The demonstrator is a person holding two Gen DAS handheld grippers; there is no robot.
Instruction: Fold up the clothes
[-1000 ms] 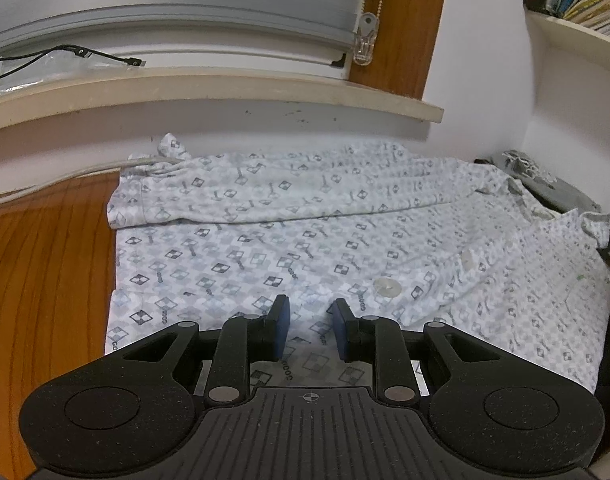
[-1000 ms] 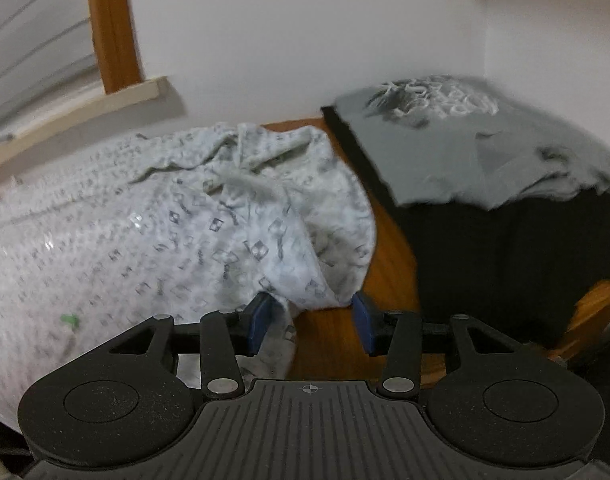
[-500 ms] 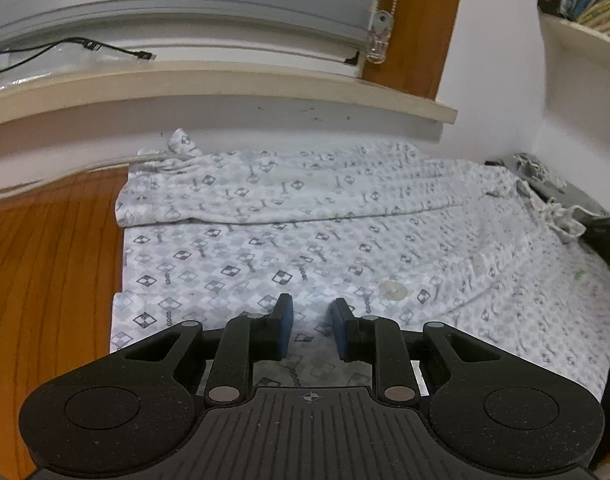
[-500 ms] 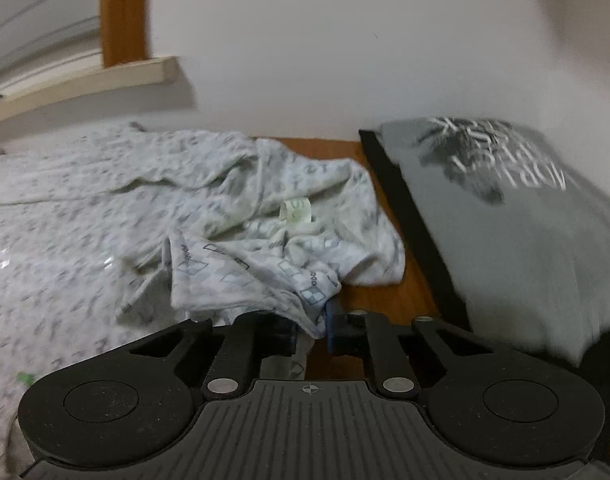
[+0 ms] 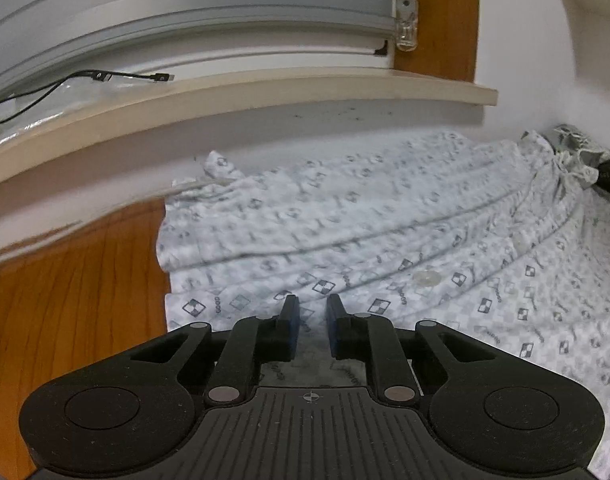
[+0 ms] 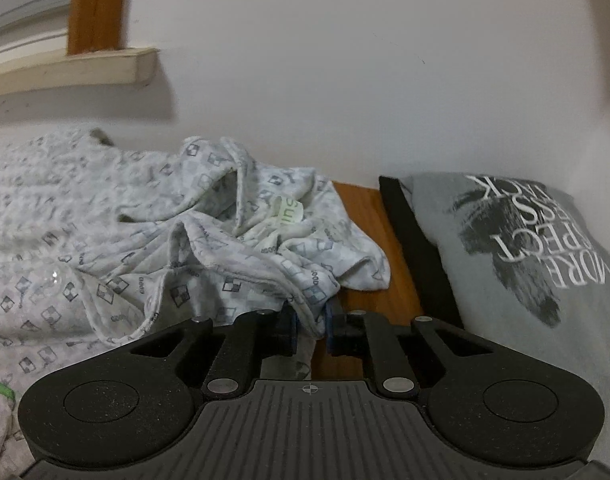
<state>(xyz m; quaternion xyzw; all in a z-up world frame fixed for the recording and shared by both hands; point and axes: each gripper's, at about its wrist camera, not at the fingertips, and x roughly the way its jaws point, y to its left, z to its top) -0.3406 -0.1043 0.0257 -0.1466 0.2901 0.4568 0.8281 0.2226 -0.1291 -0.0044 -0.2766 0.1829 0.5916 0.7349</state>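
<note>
A white shirt (image 5: 385, 240) with a grey diamond print lies spread on the wooden table (image 5: 65, 300). My left gripper (image 5: 313, 312) sits over its near hem. The jaws are closing, a narrow gap still shows between the blue pads, and cloth lies in it. In the right wrist view the shirt (image 6: 105, 248) is bunched at its collar end, with a pale green label (image 6: 289, 210) showing. My right gripper (image 6: 309, 320) is shut on a folded edge of that bunched cloth. Long creases run across the shirt toward its right end.
A folded grey T-shirt with white lettering (image 6: 525, 248) lies on a black garment (image 6: 421, 248) to the right, close to the shirt. A window sill (image 5: 225, 96) with a black cable (image 5: 85, 80) juts over the table's back. The white wall stands just behind.
My right gripper closed on the shirt's edge and carried it left, bunching the cloth. My left gripper's jaws narrowed a little, and creases formed across the shirt.
</note>
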